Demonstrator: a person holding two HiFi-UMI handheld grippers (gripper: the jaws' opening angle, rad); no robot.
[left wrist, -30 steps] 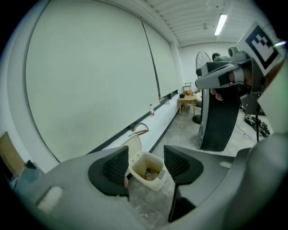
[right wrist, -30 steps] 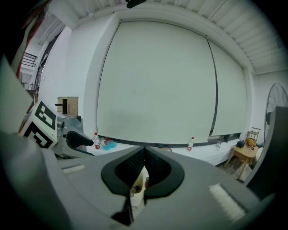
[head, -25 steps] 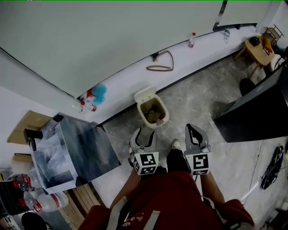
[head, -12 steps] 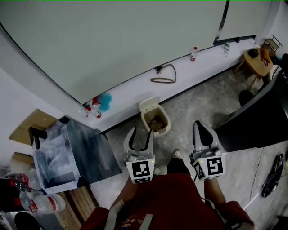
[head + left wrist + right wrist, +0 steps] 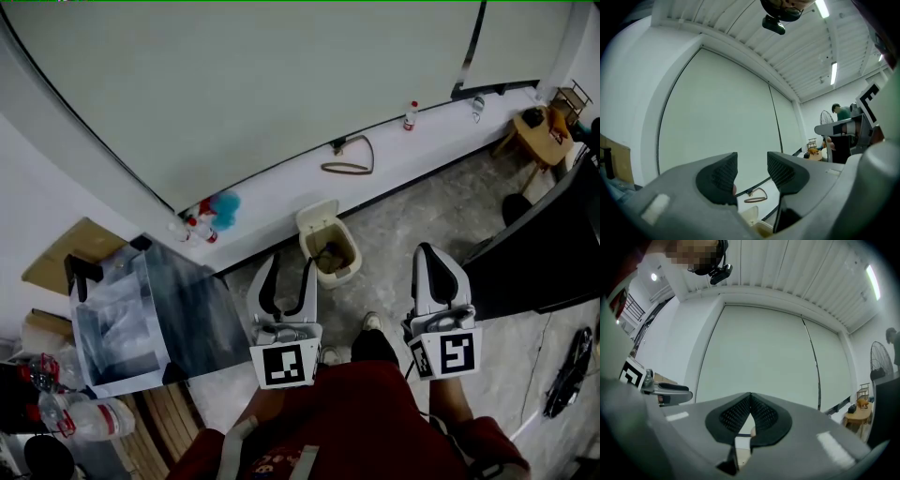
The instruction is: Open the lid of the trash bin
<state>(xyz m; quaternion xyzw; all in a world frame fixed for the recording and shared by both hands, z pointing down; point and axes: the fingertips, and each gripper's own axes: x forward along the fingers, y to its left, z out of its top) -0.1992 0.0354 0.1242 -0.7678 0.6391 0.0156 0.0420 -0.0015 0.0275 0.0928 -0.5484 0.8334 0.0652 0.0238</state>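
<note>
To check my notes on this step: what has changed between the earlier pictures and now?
The left gripper and the right gripper both rose, away from the trash bin. The left jaws have just been closing a little but stand apart, nothing between them. Unchanged: the right gripper shut and empty, the lid up.
</note>
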